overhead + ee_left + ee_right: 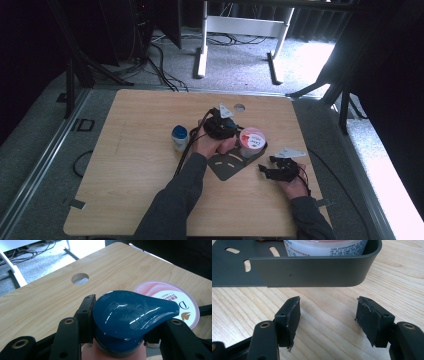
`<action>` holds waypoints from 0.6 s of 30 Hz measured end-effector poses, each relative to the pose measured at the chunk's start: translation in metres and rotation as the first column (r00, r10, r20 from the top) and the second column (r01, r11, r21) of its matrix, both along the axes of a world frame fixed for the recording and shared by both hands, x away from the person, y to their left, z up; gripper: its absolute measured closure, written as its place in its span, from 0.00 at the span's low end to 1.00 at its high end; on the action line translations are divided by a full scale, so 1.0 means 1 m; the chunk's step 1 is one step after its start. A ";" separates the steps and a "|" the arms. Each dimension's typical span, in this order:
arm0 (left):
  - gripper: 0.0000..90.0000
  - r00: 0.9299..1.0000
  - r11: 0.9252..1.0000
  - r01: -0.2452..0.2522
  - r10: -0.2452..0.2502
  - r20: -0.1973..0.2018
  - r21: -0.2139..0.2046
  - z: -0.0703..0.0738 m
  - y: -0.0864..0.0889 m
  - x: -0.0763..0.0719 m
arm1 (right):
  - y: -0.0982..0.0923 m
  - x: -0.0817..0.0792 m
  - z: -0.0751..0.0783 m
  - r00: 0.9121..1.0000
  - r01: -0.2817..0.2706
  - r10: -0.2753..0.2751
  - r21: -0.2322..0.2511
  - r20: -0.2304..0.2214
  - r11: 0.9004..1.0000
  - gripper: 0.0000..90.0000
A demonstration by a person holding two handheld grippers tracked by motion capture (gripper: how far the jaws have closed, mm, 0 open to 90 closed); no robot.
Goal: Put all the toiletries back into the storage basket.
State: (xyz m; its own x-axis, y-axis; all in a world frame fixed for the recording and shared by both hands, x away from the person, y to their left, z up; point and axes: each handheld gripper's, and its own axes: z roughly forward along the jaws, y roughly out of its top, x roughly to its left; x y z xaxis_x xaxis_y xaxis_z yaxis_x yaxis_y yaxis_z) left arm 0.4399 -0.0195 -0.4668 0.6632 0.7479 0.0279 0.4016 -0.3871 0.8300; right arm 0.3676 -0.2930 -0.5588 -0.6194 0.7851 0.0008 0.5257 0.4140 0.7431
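Pump bottle (125, 317) clamped in left fingers (86, 315); right fingers (289, 320) apart, empty; tub (252, 141) lidded

The high view looks forward and down from above the person's side onto the whole light wooden table (150, 150). The left gripper view sits very close over a dark blue pump cap (130, 312). The right gripper view looks low across the tabletop. All three share the pink-lidded white tub (252, 141).

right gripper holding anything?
No: in the right gripper view the right gripper has its jaws apart over bare table, short of the dark metal bracket.
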 end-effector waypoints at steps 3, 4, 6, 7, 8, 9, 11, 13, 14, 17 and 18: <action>0.59 1.000 1.000 0.003 -0.003 0.005 -0.003 0.001 -0.002 0.002 | 0.000 0.000 0.000 1.000 0.000 0.000 0.000 0.000 1.000 0.40; 0.59 1.000 1.000 0.004 -0.004 0.006 -0.007 0.002 -0.002 0.003 | 0.000 0.000 0.000 1.000 0.000 0.000 0.000 0.000 1.000 0.40; 0.59 1.000 1.000 0.004 -0.004 0.008 -0.009 0.003 -0.003 0.005 | 0.000 0.000 0.000 1.000 0.000 0.000 -0.001 0.000 1.000 0.40; 0.59 1.000 1.000 0.005 -0.005 0.010 -0.007 0.003 -0.004 0.006 | 0.000 0.000 0.000 1.000 0.000 0.000 -0.001 0.000 1.000 0.40; 0.59 1.000 1.000 0.004 -0.004 0.010 -0.005 0.003 -0.005 0.007 | 0.000 0.000 0.000 1.000 0.000 0.000 0.000 0.000 1.000 0.40; 0.59 1.000 1.000 0.004 -0.004 0.012 -0.004 0.003 -0.006 0.008 | 0.000 0.000 0.000 1.000 0.000 0.000 -0.001 0.000 1.000 0.40; 0.59 1.000 1.000 0.000 0.000 0.013 -0.012 0.003 -0.008 0.009 | 0.000 0.000 0.000 1.000 0.000 0.000 0.000 0.000 1.000 0.40; 0.59 1.000 1.000 -0.001 0.002 0.008 -0.017 0.001 -0.009 0.011 | 0.000 0.000 0.000 1.000 0.000 0.000 0.000 0.000 1.000 0.40; 0.59 1.000 1.000 -0.006 0.006 0.005 -0.016 0.001 -0.009 0.012 | 0.000 0.000 0.000 1.000 0.000 0.000 0.001 -0.001 1.000 0.40; 0.59 1.000 1.000 -0.013 0.013 -0.001 -0.012 -0.002 -0.011 0.015 | 0.000 0.000 0.000 1.000 0.000 0.000 0.001 -0.001 1.000 0.40; 0.59 1.000 1.000 -0.017 0.017 0.000 -0.018 -0.003 -0.011 0.016 | 0.000 0.000 0.000 1.000 0.000 0.000 0.001 0.000 1.000 0.40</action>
